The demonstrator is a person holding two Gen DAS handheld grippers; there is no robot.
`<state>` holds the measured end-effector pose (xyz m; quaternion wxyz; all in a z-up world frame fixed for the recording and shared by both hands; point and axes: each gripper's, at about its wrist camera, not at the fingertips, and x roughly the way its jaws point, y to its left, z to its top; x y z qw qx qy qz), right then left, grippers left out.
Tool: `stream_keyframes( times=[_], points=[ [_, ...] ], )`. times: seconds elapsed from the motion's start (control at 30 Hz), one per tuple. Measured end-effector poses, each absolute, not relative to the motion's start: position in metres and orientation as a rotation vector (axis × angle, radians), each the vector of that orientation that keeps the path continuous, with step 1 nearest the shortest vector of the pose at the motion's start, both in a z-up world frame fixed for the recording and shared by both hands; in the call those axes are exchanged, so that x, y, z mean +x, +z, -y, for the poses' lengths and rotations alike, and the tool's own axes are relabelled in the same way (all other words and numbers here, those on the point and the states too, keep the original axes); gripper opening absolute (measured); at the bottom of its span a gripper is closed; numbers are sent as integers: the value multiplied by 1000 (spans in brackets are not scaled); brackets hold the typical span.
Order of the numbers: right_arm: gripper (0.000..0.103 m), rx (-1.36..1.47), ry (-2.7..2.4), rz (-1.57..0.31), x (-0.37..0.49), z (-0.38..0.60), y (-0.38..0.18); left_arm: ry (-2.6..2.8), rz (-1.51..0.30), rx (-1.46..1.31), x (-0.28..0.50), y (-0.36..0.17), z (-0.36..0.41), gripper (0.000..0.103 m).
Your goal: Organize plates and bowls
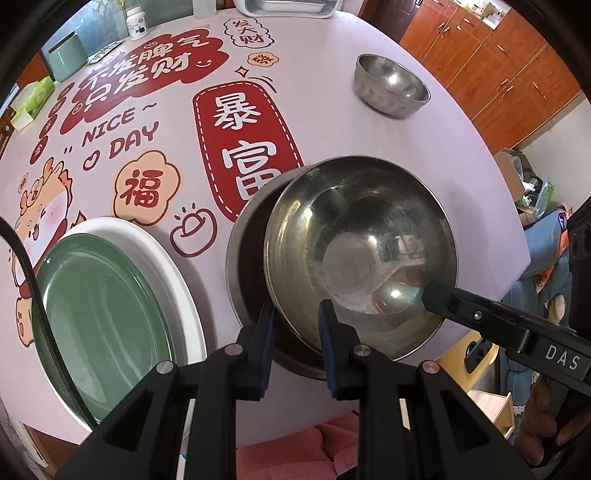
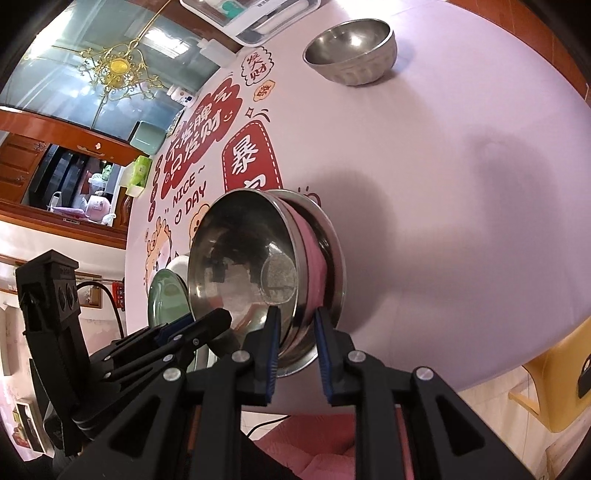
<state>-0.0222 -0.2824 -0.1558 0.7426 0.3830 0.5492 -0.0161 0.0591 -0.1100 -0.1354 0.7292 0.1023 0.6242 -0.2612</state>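
A steel bowl (image 1: 362, 243) hangs tilted, partly nested in a second steel bowl (image 1: 243, 266) that stands on the pink tablecloth. My left gripper (image 1: 297, 325) is shut on the tilted bowl's near rim. My right gripper (image 2: 297, 326) is shut on the same bowl's (image 2: 240, 266) rim from the other side, with the lower bowl (image 2: 334, 258) just behind. A third steel bowl (image 1: 391, 85) stands alone farther back. To the left, a green plate (image 1: 103, 314) lies on a white plate (image 1: 173, 269).
A metal tray (image 1: 288, 9), a white bottle (image 1: 137, 24), a green box (image 1: 68, 59) and a tissue pack (image 1: 35, 98) line the table's far side. Wooden cabinets (image 1: 498, 66) stand to the right. A yellow chair (image 2: 554, 387) is past the near table edge.
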Motion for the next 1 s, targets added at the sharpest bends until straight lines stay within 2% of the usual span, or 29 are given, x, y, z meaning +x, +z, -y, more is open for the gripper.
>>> stream_keyframes(
  times=[0.37, 0.5, 0.6, 0.87, 0.9, 0.97, 1.0],
  points=[
    [22, 834, -32, -1200, -23, 281, -158, -550, -1373, 231, 57, -135, 109, 28],
    [25, 834, -28, -1183, -25, 281, -155, -538, -1363, 235, 57, -131, 107, 31],
    [32, 818, -35, -1170, -26, 282, -151, -537, -1356, 222, 58, -128, 104, 32],
    [33, 828, -58, -1152, -27, 284, -148, -550, -1322, 192, 64, -116, 100, 36],
    [33, 827, -62, -1146, -27, 284, -146, -559, -1318, 192, 65, -114, 100, 37],
    [33, 827, -71, -1137, -26, 285, -145, -570, -1309, 194, 66, -112, 101, 49],
    [33, 826, -79, -1132, -26, 285, -144, -576, -1300, 192, 67, -110, 101, 50]
  ],
)
